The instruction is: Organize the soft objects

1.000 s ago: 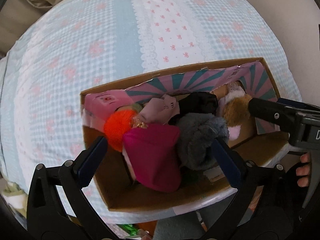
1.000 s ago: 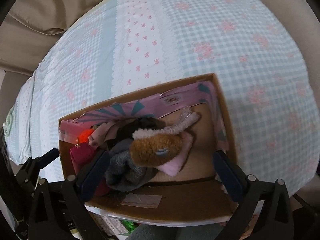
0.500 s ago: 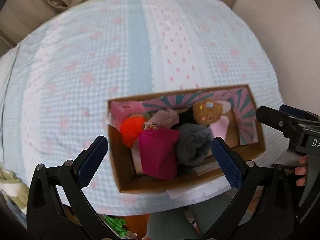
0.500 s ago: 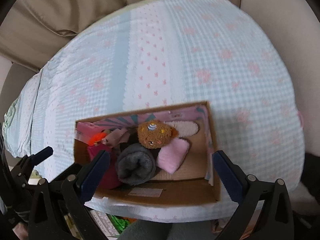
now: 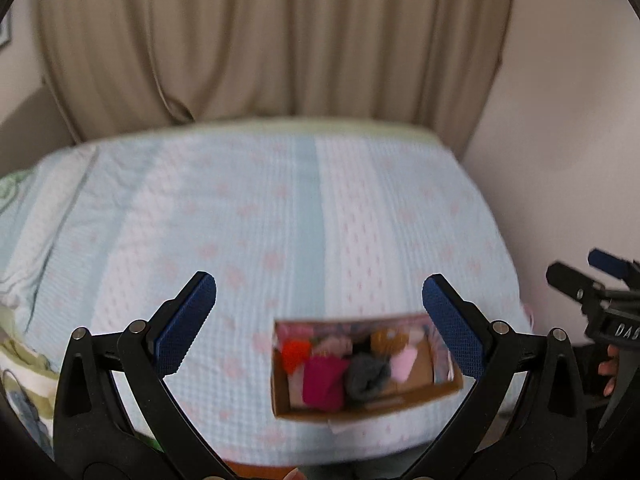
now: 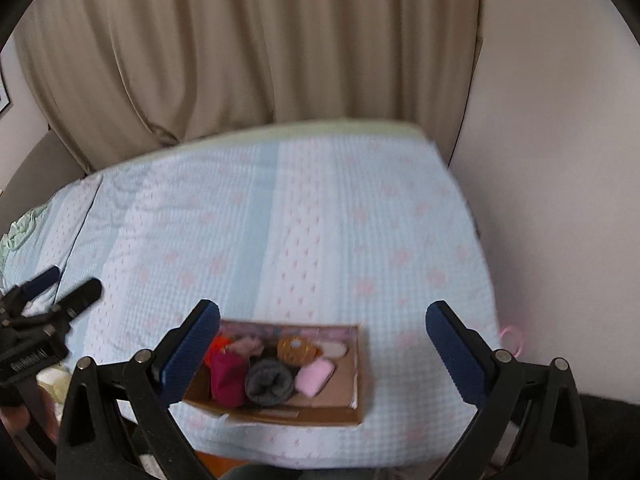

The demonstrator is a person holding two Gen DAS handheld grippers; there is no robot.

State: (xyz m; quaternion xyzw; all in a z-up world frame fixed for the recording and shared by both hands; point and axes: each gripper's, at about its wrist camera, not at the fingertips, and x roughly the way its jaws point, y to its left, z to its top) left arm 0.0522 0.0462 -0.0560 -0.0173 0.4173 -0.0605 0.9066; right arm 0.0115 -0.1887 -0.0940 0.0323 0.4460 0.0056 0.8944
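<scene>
A shallow cardboard box [image 5: 416,398] [image 6: 360,396] lies near the front edge of the bed and holds several soft items: an orange pompom [image 5: 295,354], a magenta cloth [image 5: 324,380] [image 6: 228,378], a rolled grey sock [image 5: 366,374] [image 6: 268,382], a brown plush [image 5: 386,340] [image 6: 296,350] and a pink piece [image 5: 404,364] [image 6: 316,376]. My left gripper [image 5: 318,328] hangs open and empty, well above and in front of the box. High over the box too, my right gripper [image 6: 322,354] is open with nothing in it. Both views are motion-blurred.
The bed [image 5: 280,220] has a pale blue checked cover with pink flowers. Beige curtains [image 5: 260,40] hang behind it and a plain wall [image 6: 560,160] stands on the right. A hand [image 5: 608,372] holds the right tool. Crumpled fabric [image 5: 16,352] lies at the left.
Both grippers have pulled up and back from the box, which now looks much smaller. The curtains and wall have come into view. Both stay open and empty.
</scene>
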